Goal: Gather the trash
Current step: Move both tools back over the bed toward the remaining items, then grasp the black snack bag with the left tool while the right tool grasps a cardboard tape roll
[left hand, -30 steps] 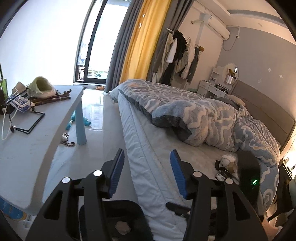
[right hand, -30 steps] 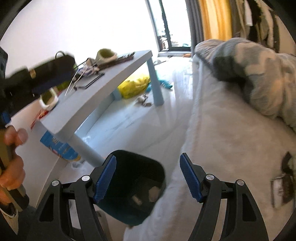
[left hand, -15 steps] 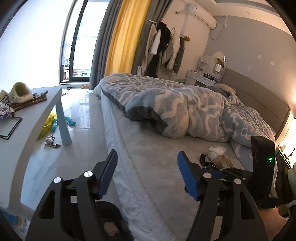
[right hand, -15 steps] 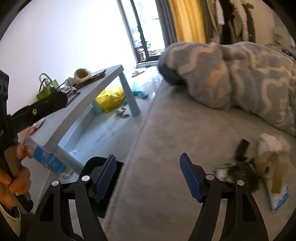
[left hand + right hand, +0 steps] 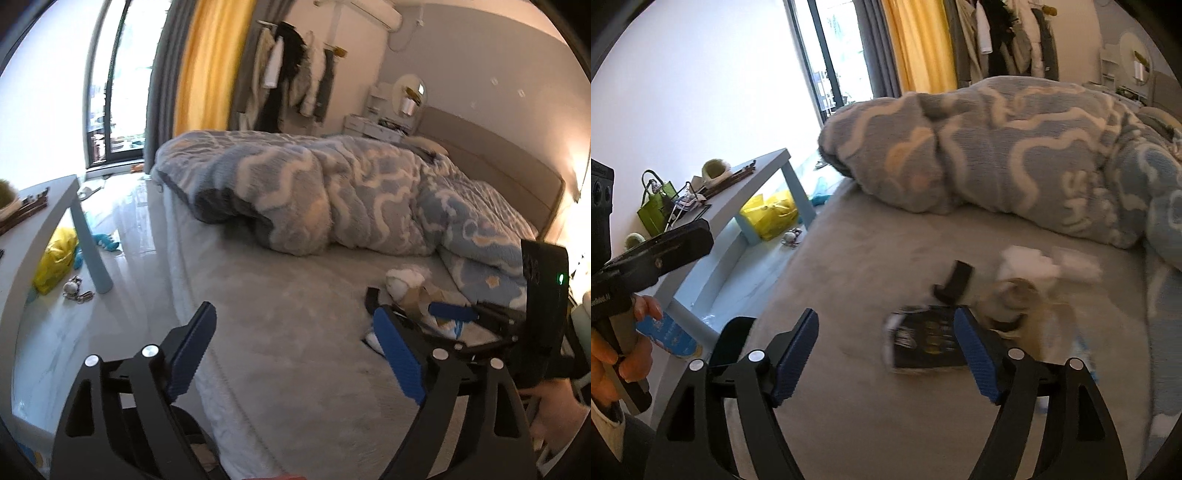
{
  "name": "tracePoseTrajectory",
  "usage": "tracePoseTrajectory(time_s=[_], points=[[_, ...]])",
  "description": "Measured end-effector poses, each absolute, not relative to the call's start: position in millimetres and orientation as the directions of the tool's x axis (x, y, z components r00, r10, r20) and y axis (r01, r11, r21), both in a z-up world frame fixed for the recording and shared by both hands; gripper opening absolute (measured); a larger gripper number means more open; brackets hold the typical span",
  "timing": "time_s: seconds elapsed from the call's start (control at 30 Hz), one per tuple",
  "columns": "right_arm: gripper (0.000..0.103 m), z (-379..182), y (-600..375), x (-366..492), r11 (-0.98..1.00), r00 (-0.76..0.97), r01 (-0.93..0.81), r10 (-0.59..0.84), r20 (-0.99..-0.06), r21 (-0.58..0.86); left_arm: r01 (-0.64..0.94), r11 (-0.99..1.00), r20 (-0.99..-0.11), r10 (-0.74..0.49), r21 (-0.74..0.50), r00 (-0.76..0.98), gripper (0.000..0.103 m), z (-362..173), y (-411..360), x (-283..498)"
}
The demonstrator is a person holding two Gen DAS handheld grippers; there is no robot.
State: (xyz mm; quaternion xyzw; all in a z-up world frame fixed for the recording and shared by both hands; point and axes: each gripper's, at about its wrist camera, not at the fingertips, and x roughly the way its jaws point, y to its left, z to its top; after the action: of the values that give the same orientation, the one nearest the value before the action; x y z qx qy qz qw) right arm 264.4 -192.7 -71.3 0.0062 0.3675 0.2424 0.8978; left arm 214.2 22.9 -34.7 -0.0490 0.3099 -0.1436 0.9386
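Note:
A heap of trash lies on the grey bed sheet (image 5: 857,280): a black packet (image 5: 925,341), a black strip (image 5: 955,280), white crumpled tissue (image 5: 1034,260) and a brown cardboard piece (image 5: 1019,295). My right gripper (image 5: 886,354) is open and empty, just short of the black packet. My left gripper (image 5: 291,350) is open and empty over the bed edge, left of the trash; the tissue (image 5: 404,280) shows there beside the right gripper's blue pad (image 5: 452,312). A black bin (image 5: 729,341) stands on the floor by the bed.
A rumpled blue-and-white duvet (image 5: 1015,155) fills the bed behind the trash. A low grey table (image 5: 738,192) with a green bag (image 5: 657,210) and slippers stands left. A yellow bag (image 5: 772,214) and small items lie on the floor under it.
Both grippers swung right from the floor and bin toward the bed. The trash heap now sits close in front of the right gripper. Both stayed open.

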Motion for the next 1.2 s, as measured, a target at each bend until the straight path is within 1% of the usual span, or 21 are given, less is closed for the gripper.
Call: tracePoseTrajectory(time_s=[0.2, 0.3, 0.47, 0.63, 0.77, 0.93, 1.03, 1.1, 1.13, 1.17, 1.2], points=[[0.081, -72, -225, 269, 0.895, 0.631, -0.406, 0.421, -0.652, 0.186, 0.291, 0.941, -0.599, -0.334, -0.171, 0.728, 0.092, -49, -3, 228], [0.086, -74, -241, 272, 0.904, 0.644, -0.389, 0.403, -0.650, 0.176, 0.321, 0.937, -0.621, -0.335, -0.139, 0.709, 0.093, -58, -16, 236], [0.087, -80, -266, 282, 0.912, 0.645, -0.365, 0.392, -0.656, 0.186, 0.361, 0.917, -0.626, -0.384, -0.171, 0.679, 0.093, -67, -31, 250], [0.088, -89, -283, 290, 0.913, 0.629, -0.354, 0.392, -0.672, 0.201, 0.426, 0.890, -0.647, -0.422, -0.162, 0.636, 0.093, -77, -53, 258], [0.088, -98, -294, 297, 0.901, 0.605, -0.348, 0.426, -0.673, 0.257, 0.487, 0.861, -0.664, -0.450, -0.146, 0.597, 0.093, -86, -70, 260], [0.088, -111, -305, 307, 0.859, 0.555, -0.341, 0.511, -0.657, 0.381, 0.547, 0.822, -0.677, -0.495, -0.160, 0.545, 0.093, -95, -87, 263], [0.088, -110, -306, 307, 0.848, 0.552, -0.360, 0.530, -0.644, 0.390, 0.569, 0.812, -0.696, -0.483, -0.130, 0.531, 0.093, -102, -97, 266], [0.088, -109, -303, 307, 0.842, 0.545, -0.380, 0.539, -0.642, 0.384, 0.574, 0.807, -0.699, -0.491, -0.140, 0.520, 0.093, -105, -100, 268], [0.088, -109, -302, 306, 0.842, 0.545, -0.387, 0.538, -0.643, 0.376, 0.577, 0.805, -0.701, -0.493, -0.141, 0.516, 0.093, -107, -102, 269], [0.083, -108, -301, 306, 0.843, 0.547, -0.394, 0.535, -0.644, 0.365, 0.578, 0.804, -0.703, -0.490, -0.137, 0.515, 0.093, -108, -104, 269], [0.076, -108, -299, 305, 0.845, 0.547, -0.403, 0.531, -0.647, 0.352, 0.580, 0.804, -0.706, -0.488, -0.135, 0.513, 0.093, -110, -105, 270]])
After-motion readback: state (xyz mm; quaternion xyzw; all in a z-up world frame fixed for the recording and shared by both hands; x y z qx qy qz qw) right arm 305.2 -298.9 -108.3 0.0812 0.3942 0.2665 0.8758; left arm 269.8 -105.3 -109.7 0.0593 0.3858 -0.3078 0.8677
